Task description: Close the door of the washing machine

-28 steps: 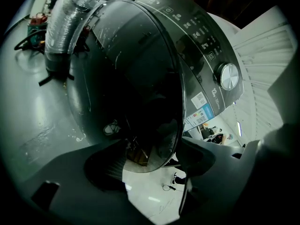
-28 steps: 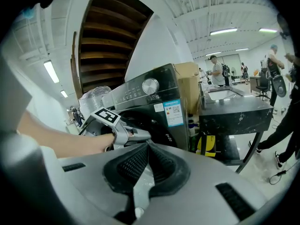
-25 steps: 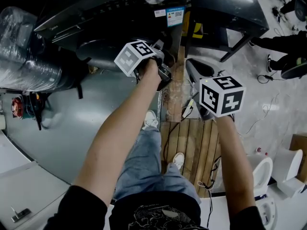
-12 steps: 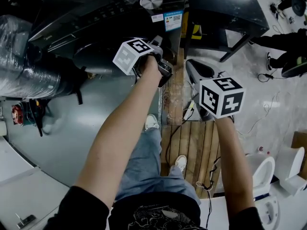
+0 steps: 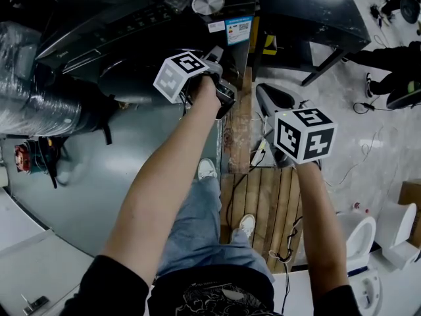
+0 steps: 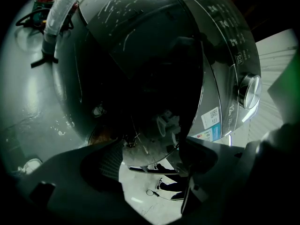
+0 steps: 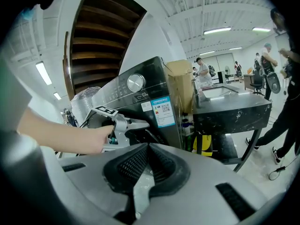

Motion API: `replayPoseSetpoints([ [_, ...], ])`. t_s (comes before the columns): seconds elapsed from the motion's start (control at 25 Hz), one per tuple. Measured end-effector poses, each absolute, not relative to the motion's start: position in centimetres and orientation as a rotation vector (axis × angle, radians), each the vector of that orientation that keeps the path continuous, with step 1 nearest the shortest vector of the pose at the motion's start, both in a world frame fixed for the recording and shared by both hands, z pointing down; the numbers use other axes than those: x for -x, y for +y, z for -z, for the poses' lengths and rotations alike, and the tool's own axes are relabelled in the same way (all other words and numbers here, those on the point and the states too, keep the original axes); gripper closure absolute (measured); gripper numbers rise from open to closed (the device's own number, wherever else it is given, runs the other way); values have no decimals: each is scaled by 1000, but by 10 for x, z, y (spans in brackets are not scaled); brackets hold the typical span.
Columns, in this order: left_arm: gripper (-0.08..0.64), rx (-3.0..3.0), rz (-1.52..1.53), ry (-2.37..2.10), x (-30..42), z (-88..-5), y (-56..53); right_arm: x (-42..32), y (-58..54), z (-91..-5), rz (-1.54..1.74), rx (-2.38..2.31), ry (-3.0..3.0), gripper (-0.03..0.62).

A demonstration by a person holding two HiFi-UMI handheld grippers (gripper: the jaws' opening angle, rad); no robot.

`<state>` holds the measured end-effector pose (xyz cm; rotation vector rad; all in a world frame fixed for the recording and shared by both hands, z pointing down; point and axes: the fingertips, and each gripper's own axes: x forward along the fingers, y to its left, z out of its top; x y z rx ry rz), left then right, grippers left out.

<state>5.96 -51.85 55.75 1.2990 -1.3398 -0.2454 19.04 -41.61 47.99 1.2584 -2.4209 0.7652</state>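
The dark washing machine (image 5: 131, 18) fills the top of the head view, its silver knob (image 5: 207, 0) near the right corner. My left gripper (image 5: 218, 58) is right at its front. In the left gripper view the round dark glass door (image 6: 140, 69) looms close. My left gripper (image 6: 152, 156) has its jaws opening; the door's shiny lower rim shows in the gap, and the pads stay off it. I cannot tell if the door is latched. My right gripper (image 5: 266, 92) hangs back to the right, shut (image 7: 147, 149) on nothing. From there I see the left gripper (image 7: 140, 122) and the machine (image 7: 140, 97).
A plastic-wrapped roll (image 5: 33, 91) lies left of the machine. A black table (image 5: 309, 12) stands to its right. Under my feet are a wooden pallet (image 5: 263, 196) with cables. A white toilet (image 5: 362, 242) stands lower right. People stand in the background (image 7: 204, 71).
My left gripper has slid a little to the left along the machine's front. The right gripper has hardly moved.
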Motion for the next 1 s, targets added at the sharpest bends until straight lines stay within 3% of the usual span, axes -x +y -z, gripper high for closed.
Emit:
replayPoseSetpoints([
  [1.0, 164, -1276, 300, -1296, -62, -559, -530, -191, -417, -477, -750, -1264, -2402, 571],
])
